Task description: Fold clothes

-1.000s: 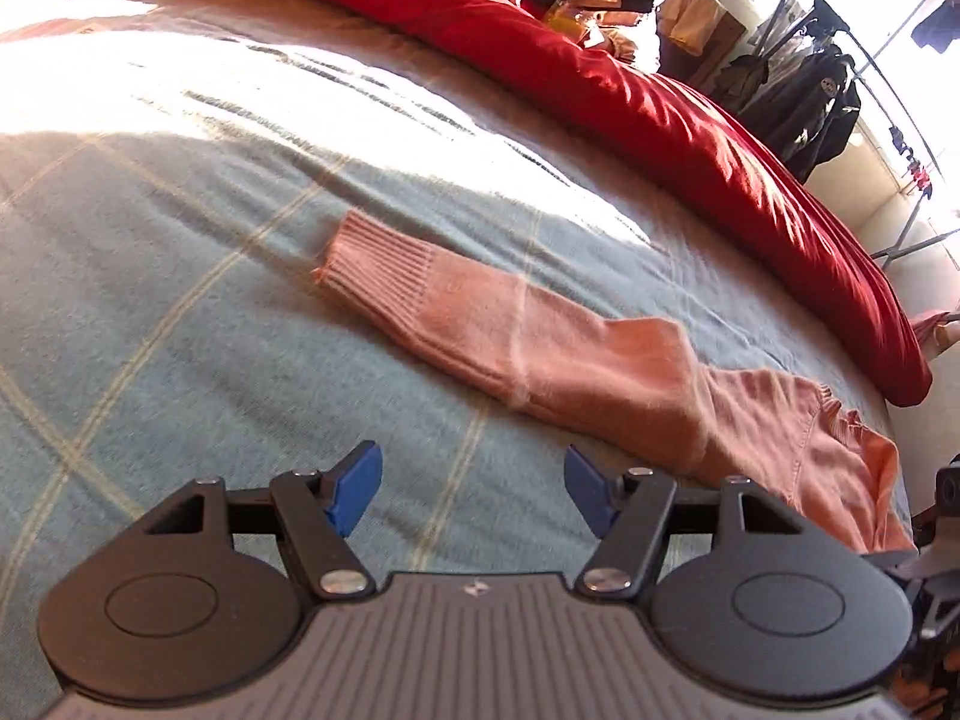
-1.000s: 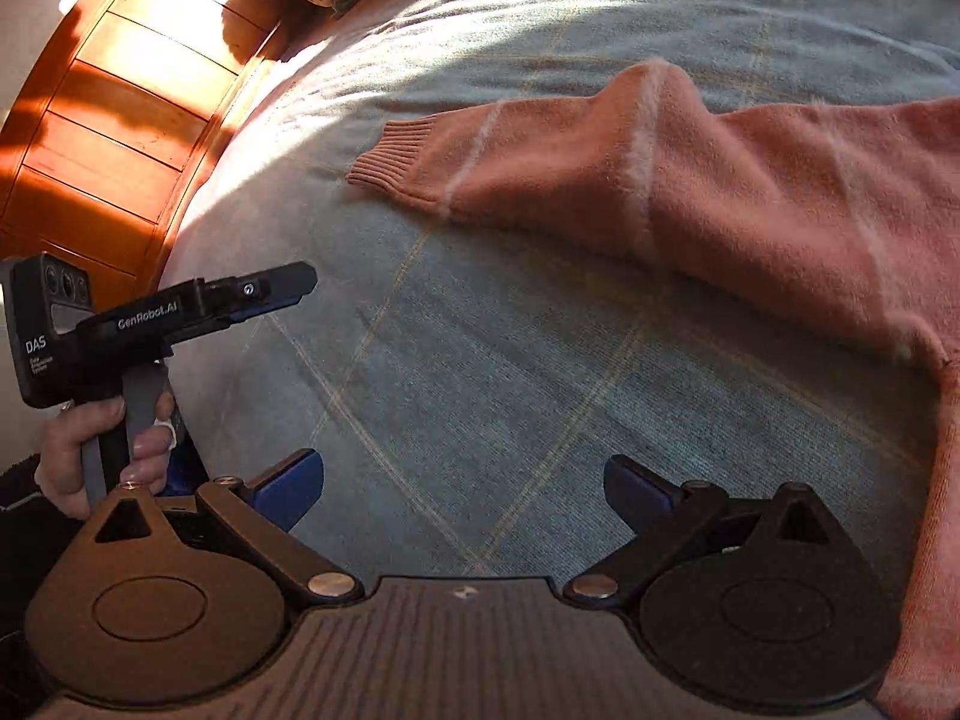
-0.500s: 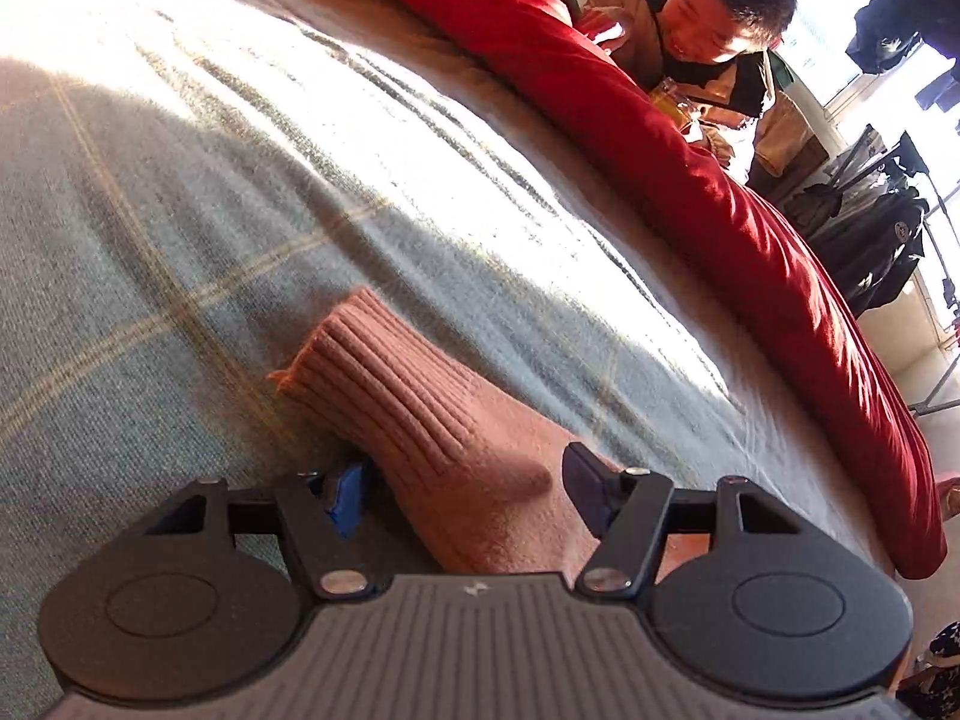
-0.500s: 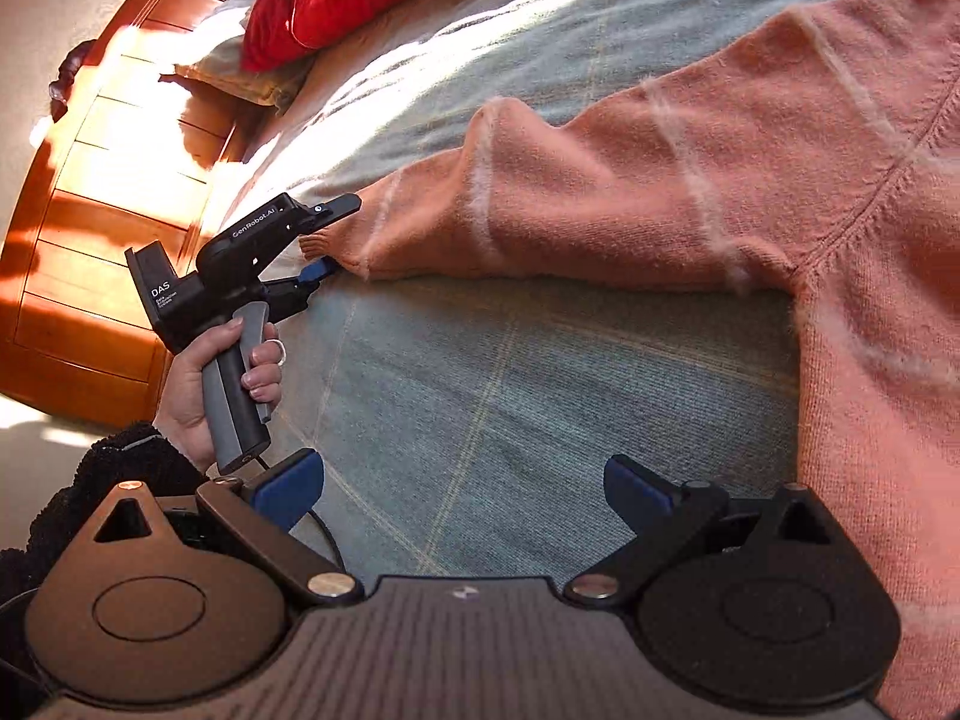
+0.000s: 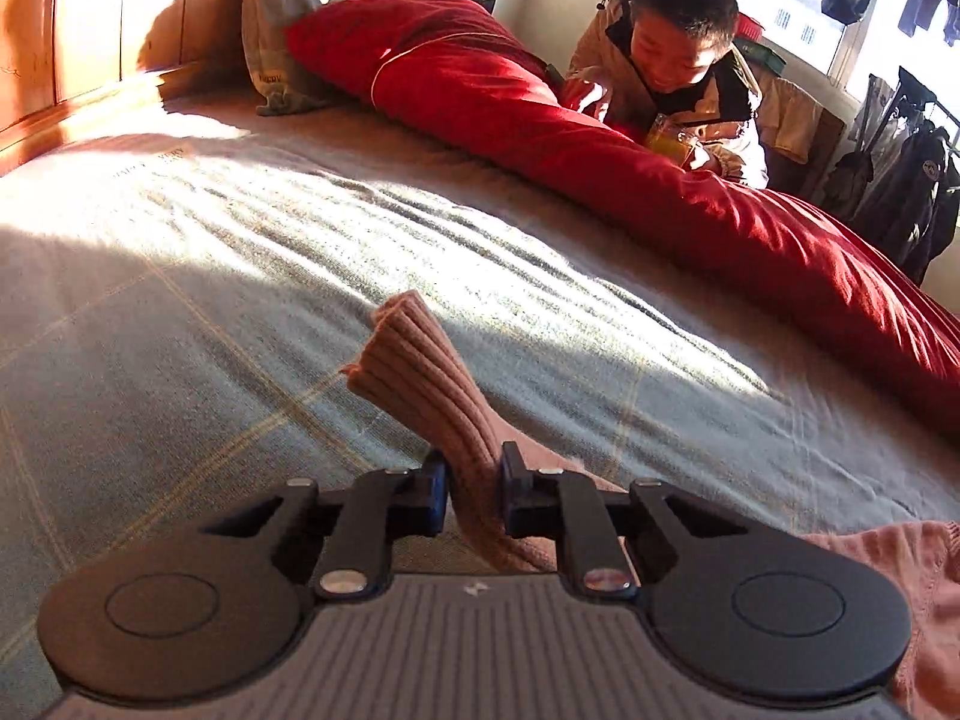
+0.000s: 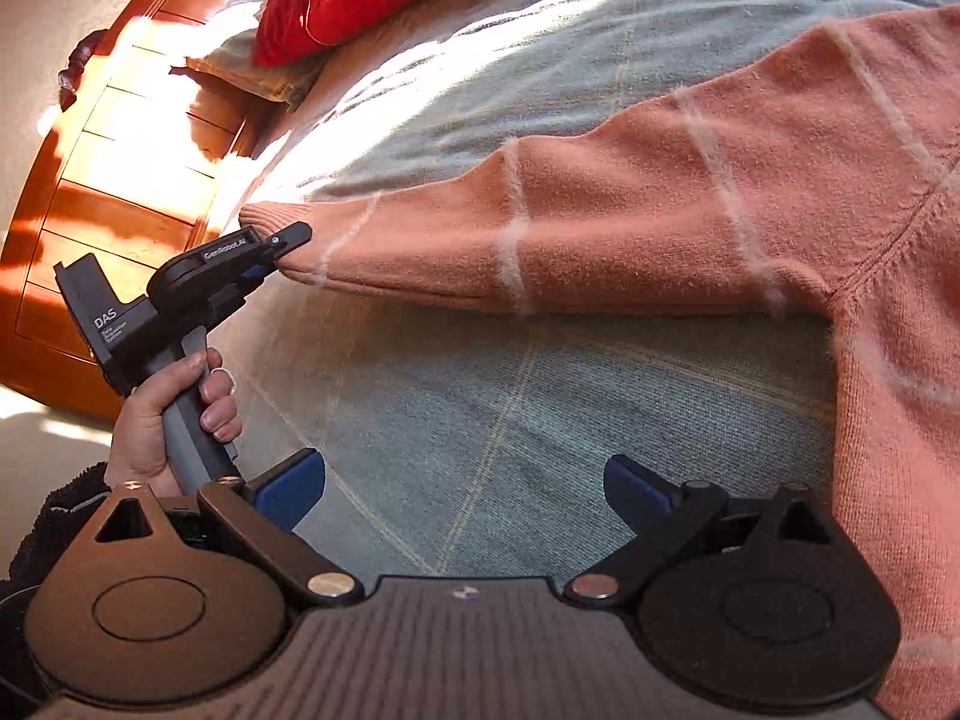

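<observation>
- Two grippers are in play, and only one has changed its hold: the left gripper (image 5: 474,489), which a second ago hung open over the bed short of the garment and half a second ago straddled the cuff, now has its blue-padded fingers (image 5: 433,495) pinched tight on the ribbed cuff (image 5: 414,378) of the salmon-pink knitted sweater (image 6: 690,204).
- Nearest the right wrist camera, the right gripper (image 6: 465,489) stands wide open with nothing between its pads, hovering over bare blanket just short of the sleeve's lower edge; it has drifted closer to the sweater's body over the last second but has not closed.
- Beyond it, the sleeve (image 6: 540,240) runs out straight toward the headboard-side edge of the bed, its cuff end lifted off the blanket in the left gripper's pinch, which a person's hand (image 6: 174,414) works by the grey handle.
- Further right, the sweater's body (image 6: 888,396) lies flat on the pale blue checked blanket (image 6: 480,396), spread rather than folded.
- My reading: with the cuff secured, the sleeve can be carried across the body for a fold; the loose knit may stretch or sag if pulled only by its end.
- Farthest off, a red quilt (image 5: 630,168) lies bunched along the far edge of the bed.
</observation>
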